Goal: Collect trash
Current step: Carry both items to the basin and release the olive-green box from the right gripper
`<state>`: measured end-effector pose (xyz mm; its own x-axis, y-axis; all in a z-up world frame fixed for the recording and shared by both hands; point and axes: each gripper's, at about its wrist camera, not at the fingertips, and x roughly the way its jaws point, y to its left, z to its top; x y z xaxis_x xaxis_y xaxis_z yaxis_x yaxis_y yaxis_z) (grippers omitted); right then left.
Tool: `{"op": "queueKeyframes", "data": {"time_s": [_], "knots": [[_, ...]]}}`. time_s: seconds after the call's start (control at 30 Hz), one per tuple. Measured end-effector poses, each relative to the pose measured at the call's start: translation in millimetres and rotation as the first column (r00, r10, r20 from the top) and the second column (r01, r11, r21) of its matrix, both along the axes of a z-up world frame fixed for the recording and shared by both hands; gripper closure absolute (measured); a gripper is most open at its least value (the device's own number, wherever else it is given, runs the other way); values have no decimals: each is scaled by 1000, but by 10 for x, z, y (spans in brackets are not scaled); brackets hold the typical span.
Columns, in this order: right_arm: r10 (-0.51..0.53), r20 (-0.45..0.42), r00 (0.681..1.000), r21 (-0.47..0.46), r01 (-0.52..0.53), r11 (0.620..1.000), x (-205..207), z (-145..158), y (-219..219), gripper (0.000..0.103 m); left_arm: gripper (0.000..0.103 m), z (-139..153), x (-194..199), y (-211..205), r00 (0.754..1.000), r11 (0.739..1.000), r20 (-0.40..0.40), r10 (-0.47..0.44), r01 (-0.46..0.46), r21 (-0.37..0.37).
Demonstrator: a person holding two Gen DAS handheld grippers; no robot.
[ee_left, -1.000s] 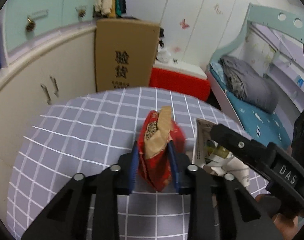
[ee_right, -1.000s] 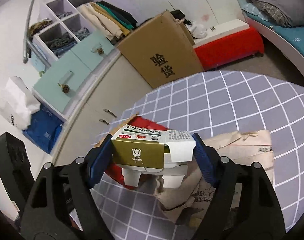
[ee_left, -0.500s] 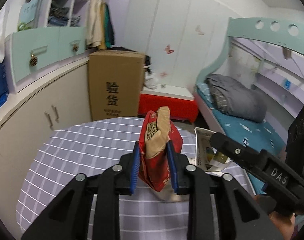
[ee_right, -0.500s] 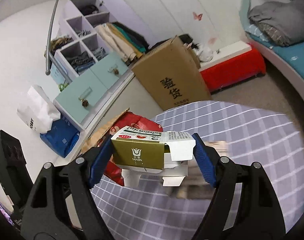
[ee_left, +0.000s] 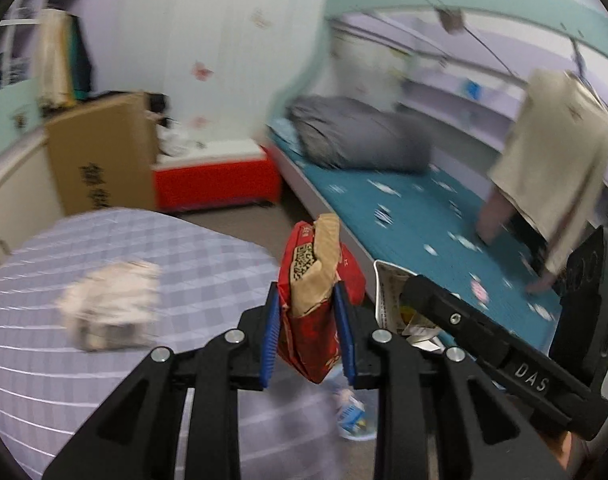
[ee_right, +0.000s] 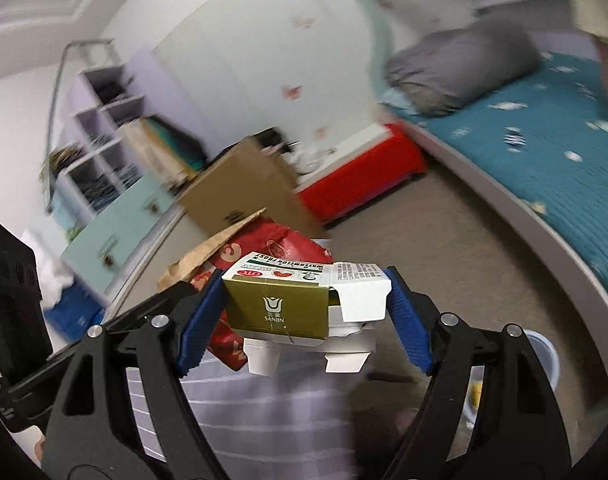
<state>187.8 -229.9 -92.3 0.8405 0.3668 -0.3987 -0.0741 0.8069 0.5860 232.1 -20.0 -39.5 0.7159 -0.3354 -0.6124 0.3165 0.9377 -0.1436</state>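
Red crinkled foil, torn at the top to show a brown paper lining: the red snack bag [ee_left: 310, 312] hangs upright at lower centre of the left wrist view, with the left gripper [ee_left: 308, 334] clamped across its middle by blue-padded fingers [ee_left: 270, 338]. It looks light and limp, likely to crumple or slip, so a hold across the folded body seems safer than one on the loose torn edge. At centre of the right wrist view the right gripper [ee_right: 306, 314] is clamped end to end on a gold and white cardboard medicine box [ee_right: 301, 302] with its flap open. That box seems light and fairly stiff, yet it could buckle if squeezed harder. Both pieces are held in the air beyond the edge of the purple checked table [ee_left: 207, 264], where a crumpled wad of newspaper [ee_left: 109, 312] lies at left. A pale blue plastic bin [ee_right: 544, 358] stands on the floor at lower right, probably the drop point.
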Motion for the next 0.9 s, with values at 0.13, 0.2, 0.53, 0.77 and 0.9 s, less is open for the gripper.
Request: {"op": "queueKeyframes", "data": {"time_s": [0.13, 0.2, 0.53, 0.77, 0.9], "knots": [[-102, -62, 993, 0, 102, 995, -220, -382, -559, 26, 78, -456, -9, -670, 991, 995, -86, -99, 101, 15], [-137, -108, 985, 5, 139, 990, -273, -624, -780, 26, 78, -706, 30, -938, 982, 990, -136, -134, 139, 27], [-226, -329, 917, -1, 239, 971, -186, -1818, -1342, 26, 78, -1887, 348, -1602, 938, 974, -323, -130, 182, 135], [-186, -475, 860, 68, 247, 967, 89, -2647, -1414, 17, 78, -2392, 520, -1595, 914, 967, -397, -84, 171, 190], [-183, -510, 840, 62, 248, 967, 106, -2813, -1449, 17, 78, -2583, 585, -1617, 899, 962, -430, -79, 183, 205]]}}
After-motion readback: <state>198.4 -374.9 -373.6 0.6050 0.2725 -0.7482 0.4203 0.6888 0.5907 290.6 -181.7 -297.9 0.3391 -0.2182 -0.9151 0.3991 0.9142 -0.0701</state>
